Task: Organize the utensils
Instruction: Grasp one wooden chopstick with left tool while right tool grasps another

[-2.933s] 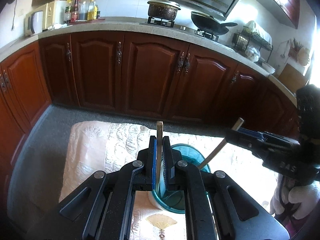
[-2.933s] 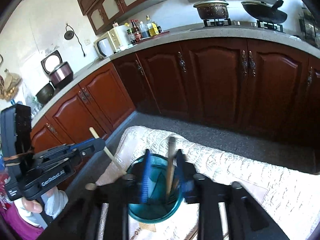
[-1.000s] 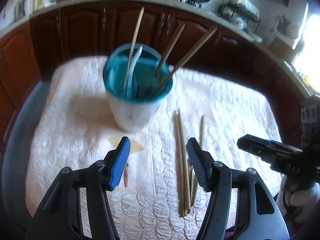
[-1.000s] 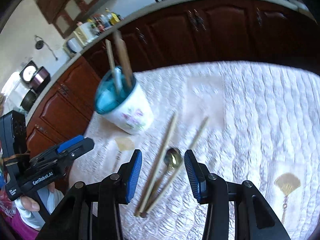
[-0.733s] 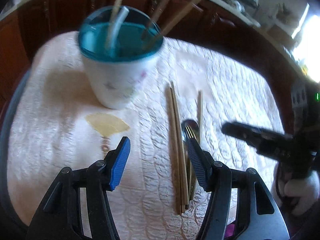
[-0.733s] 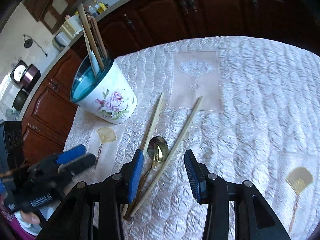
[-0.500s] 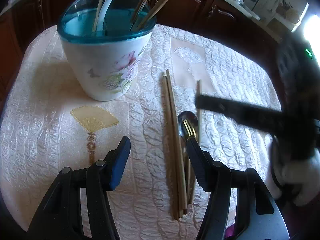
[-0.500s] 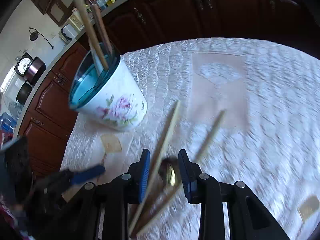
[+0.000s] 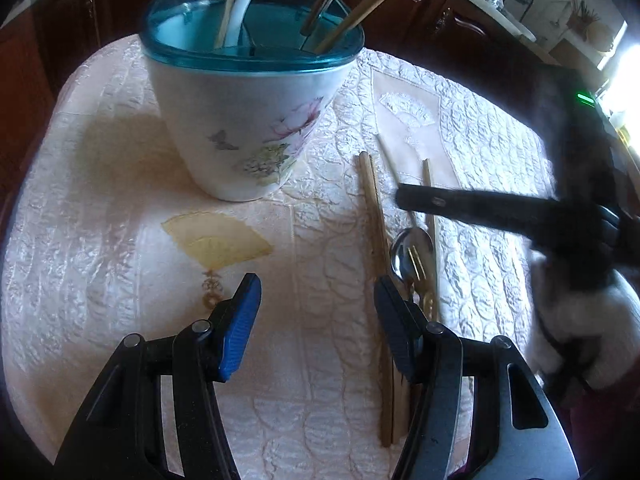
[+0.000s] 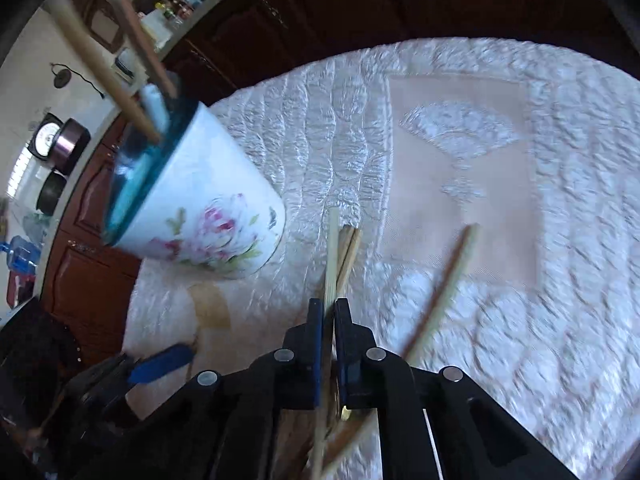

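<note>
Dark wooden cabinets ring a table spread with a white quilted cloth. At about 11 o'clock in the left wrist view stands a flowered holder with a teal rim, already carrying several sticks and a white handle. Loose chopsticks lie at 3 o'clock from it on the cloth, with a metal spoon and a gold fork just beside them. One more chopstick lies apart at 2 o'clock in the right wrist view. The left gripper hangs tilted down over bare cloth, jaws spread wide and holding nothing. The right gripper, borne by a white-gloved hand, is clenched on a pale chopstick whose far end angles up off the cloth.
</note>
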Demonstrator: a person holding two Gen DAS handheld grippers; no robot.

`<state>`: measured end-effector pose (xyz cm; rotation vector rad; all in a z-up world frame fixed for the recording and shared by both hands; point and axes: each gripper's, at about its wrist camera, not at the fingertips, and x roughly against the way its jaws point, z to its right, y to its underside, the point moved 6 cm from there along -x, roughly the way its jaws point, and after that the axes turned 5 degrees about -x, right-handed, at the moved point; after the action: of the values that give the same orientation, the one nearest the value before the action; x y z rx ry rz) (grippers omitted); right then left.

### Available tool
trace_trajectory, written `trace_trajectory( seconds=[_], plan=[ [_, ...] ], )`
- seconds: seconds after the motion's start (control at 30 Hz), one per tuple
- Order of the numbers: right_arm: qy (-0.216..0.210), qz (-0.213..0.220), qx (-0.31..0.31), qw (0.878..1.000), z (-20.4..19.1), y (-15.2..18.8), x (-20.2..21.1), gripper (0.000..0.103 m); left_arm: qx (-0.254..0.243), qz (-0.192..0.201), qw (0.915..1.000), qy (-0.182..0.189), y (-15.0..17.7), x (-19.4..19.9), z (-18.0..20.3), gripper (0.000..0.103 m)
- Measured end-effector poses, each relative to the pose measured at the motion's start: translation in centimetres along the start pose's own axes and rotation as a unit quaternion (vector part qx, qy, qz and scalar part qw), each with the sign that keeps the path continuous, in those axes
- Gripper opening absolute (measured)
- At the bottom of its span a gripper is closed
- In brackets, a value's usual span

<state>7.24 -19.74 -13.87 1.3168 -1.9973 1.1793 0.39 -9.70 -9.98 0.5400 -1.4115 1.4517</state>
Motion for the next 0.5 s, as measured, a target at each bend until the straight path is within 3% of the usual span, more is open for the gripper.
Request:
trace_trajectory(
  seconds=[0.13,0.27,0.37,0.5],
  plan=[
    [-0.001,0.022,-0.015,1.0,1.9,1.7,3.6,0.005,-0.008,-0.003,0.9999,0.004,-0.6,-1.0,1.0,0.058],
    [0.036,0.033,-0.045,0.998,5.8,3.7,6.0,0.005,-0.023,-0.011,0.9997,0.007,-1.3,-2.5,2.2,0.057],
    [0.048,0.032,-0.064,0.996,7.6,4.2,6.3,0.005,-0.044,-0.026,0.9986,-0.008,-1.5,-4.2,3.3,0.032],
    [0.045,0.034,-0.072,0.996,8.6,4.8,6.9,0.005,-0.059,-0.015,0.9978,-0.025,-2.0,-4.4,3.8,0.022]
  ],
)
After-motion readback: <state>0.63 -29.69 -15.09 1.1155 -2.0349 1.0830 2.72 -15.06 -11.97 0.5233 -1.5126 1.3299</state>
